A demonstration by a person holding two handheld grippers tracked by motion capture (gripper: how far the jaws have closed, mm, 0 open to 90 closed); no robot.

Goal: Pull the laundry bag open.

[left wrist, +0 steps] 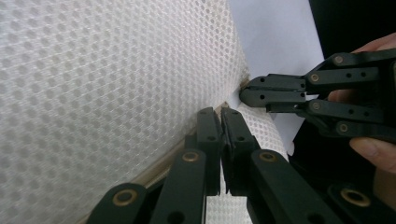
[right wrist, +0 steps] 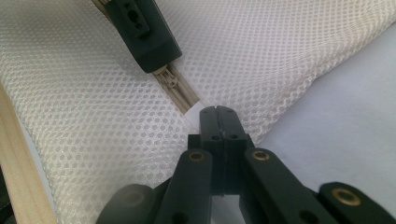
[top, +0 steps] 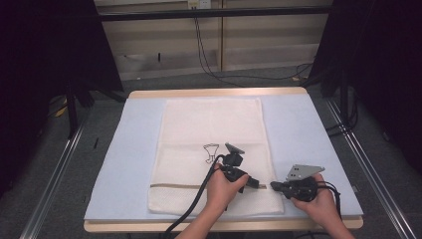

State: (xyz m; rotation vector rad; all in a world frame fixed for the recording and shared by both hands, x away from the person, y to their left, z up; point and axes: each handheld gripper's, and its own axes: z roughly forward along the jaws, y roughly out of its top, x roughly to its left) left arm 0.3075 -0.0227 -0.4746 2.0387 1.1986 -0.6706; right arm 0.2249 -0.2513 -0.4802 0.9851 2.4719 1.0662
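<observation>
A white mesh bag lies flat on the mat, with a tan zipper running across its near end. My left gripper is down on the right end of that zipper, jaws shut. In the right gripper view its fingertips sit right over the zipper slider. My right gripper meets the bag's right edge just past the zipper's end. Its jaws are shut there, pinching the mesh edge. In the left gripper view, the left gripper lies on the zipper band and the right gripper bites the bag's edge.
The bag rests on a pale blue mat over a wooden table. A black printed drawing marks the bag's middle. The table's near wooden edge is close behind both hands. Dark curtains and cables stand beyond the table.
</observation>
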